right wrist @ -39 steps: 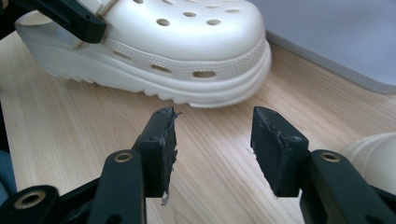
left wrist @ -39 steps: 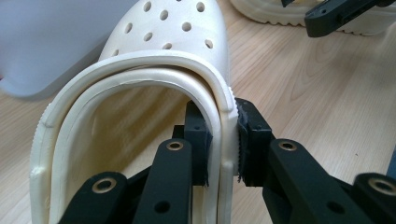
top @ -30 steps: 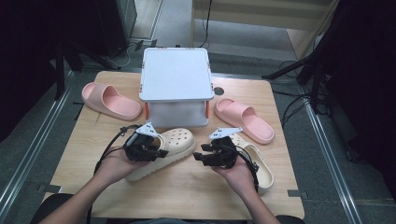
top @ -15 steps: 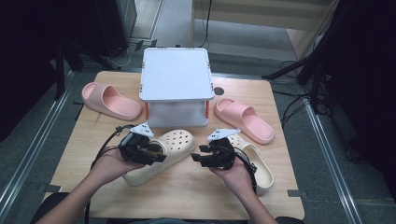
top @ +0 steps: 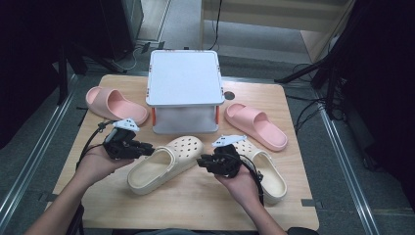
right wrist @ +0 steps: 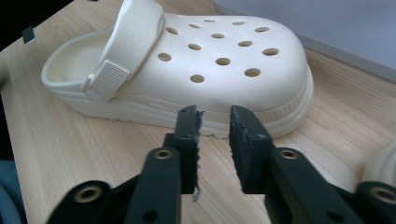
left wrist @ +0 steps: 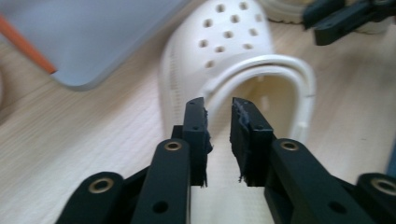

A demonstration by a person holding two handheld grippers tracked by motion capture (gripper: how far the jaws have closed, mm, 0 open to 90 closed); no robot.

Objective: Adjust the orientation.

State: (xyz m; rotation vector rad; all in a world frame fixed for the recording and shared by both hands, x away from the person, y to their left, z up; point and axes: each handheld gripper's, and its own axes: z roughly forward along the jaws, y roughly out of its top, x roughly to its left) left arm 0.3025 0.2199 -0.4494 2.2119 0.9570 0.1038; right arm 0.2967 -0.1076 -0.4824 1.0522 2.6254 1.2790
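Two grippers, left and right, jaws just narrowed on nothing, flank a clog mid-table; best pinch its rim squarely.

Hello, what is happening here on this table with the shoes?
A person holds a two-jaw gripper in each hand and works on a cream clog lying in the middle of the wooden table. The left gripper faces the clog's heel opening and the right gripper faces its side. Both pairs of jaws have just been closing, with nothing between them and a small gap left. A second cream clog, two pink slides and a grey box lie around.
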